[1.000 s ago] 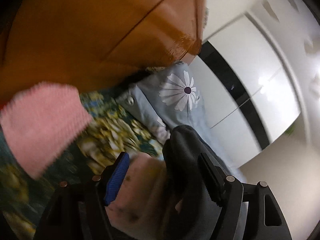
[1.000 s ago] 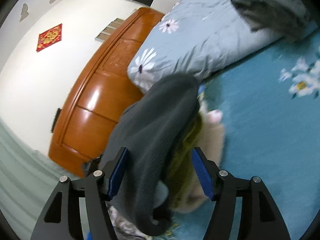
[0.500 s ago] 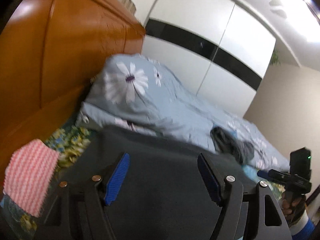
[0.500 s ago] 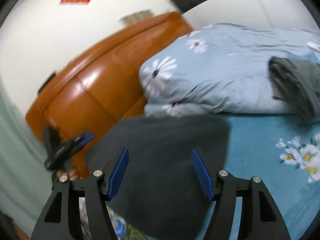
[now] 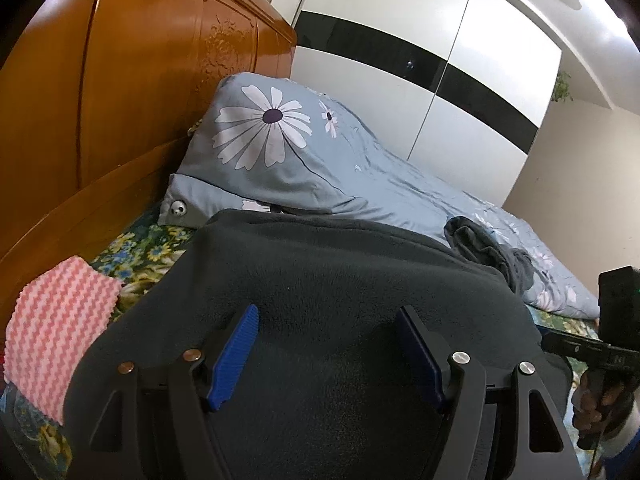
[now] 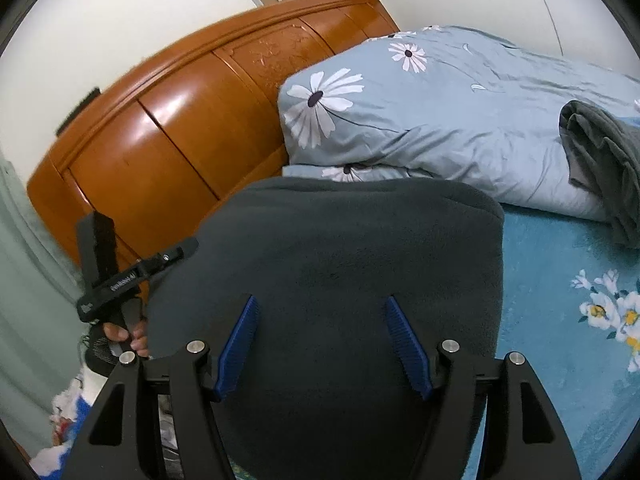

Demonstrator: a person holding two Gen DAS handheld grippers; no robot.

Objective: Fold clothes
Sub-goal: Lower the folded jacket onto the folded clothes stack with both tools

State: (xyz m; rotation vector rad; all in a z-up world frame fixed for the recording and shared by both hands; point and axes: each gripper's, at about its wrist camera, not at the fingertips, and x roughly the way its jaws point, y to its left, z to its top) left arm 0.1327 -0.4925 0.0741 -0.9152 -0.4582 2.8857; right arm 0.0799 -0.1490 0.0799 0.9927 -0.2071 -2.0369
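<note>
The left gripper (image 5: 326,354) has its blue fingers spread wide apart, and so does the right gripper (image 6: 322,348). Neither one pinches anything. Under both lies the dark grey fleece (image 5: 332,280), flat on the bed, its long side running left to right. A second ago it hung bunched up between the fingers. Behind it sits the flowery quilt (image 5: 280,152) and another grey garment (image 6: 604,160).

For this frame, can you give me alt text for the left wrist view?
The open left gripper hovers over a dark grey fleece garment spread on the bed. A pink knit cloth lies left; beyond are a blue daisy-print duvet and wooden headboard.
</note>
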